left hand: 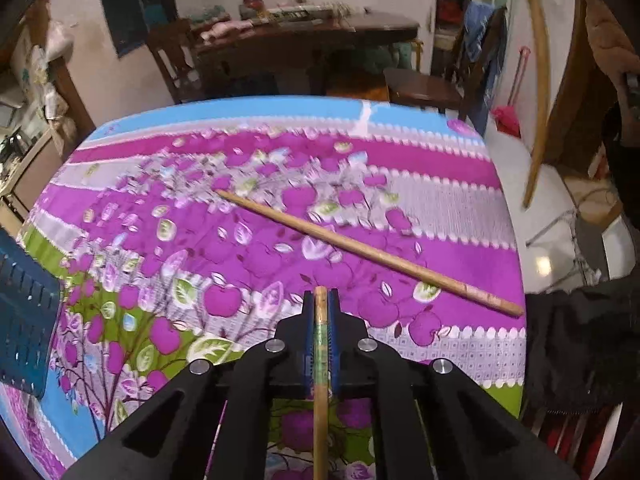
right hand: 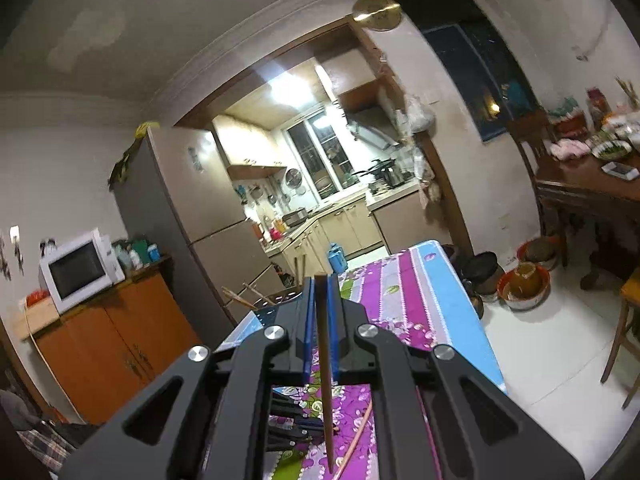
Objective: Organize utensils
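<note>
My left gripper (left hand: 321, 296) is shut on a wooden chopstick (left hand: 320, 360) that runs back between its blue pads above the table. A second loose chopstick (left hand: 368, 254) lies diagonally on the purple floral tablecloth (left hand: 240, 240) just ahead. My right gripper (right hand: 321, 284) is shut on another chopstick (right hand: 325, 360), held high above the table and hanging downward; that same chopstick (left hand: 538, 80) shows at the upper right of the left wrist view. A dark blue perforated utensil holder (left hand: 24, 320) stands at the table's left edge; in the right wrist view it (right hand: 272, 300) holds several chopsticks.
The table's right edge (left hand: 516, 240) drops to a white tiled floor. A dark wooden table (left hand: 304, 36) and chairs stand behind. Bowls and pots (right hand: 520, 280) sit on the floor beside the table. An orange cabinet with a microwave (right hand: 76, 268) stands at the left.
</note>
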Demonstrator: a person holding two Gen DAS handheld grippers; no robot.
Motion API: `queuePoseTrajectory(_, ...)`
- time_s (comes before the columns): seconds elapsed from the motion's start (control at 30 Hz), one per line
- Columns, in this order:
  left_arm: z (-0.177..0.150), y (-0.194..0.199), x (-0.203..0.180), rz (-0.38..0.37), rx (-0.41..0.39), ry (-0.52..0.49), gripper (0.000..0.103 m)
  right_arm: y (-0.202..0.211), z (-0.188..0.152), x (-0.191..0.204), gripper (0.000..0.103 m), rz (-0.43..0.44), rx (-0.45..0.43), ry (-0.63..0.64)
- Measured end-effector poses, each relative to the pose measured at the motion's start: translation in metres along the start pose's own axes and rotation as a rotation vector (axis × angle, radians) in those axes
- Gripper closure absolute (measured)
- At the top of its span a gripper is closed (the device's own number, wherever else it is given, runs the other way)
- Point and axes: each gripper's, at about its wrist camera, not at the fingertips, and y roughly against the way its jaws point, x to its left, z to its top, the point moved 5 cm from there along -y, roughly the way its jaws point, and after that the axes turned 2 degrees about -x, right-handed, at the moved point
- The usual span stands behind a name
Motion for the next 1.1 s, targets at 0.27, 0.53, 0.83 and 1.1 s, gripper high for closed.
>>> queuePoseTrajectory(0.27, 0.034, 0.126, 0.044, 0.176, -0.364, 0.144, 0.096, -0.075, 0.014, 0.056, 0.098, 0.092, 0.047, 0.142)
queuePoseTrajectory(0.53, 0.034, 0.261, 0.084, 0.49, -0.728, 0.352, 0.096, -0.137, 0.018, 0.098, 0.098, 0.13, 0.032, 0.193)
queuePoseTrajectory(0.83, 0.025, 0.32, 0.116, 0.745, -1.049, 0.559, 0.096, -0.198, 0.025, 0.128, 0.098, 0.118, -0.004, 0.194)
queuePoseTrajectory(1.1, 0.047, 0.343, 0.156, 0.97, -1.187, 0.593, 0.096, -0.233, 0.067, 0.129, 0.098, 0.083, -0.114, 0.189)
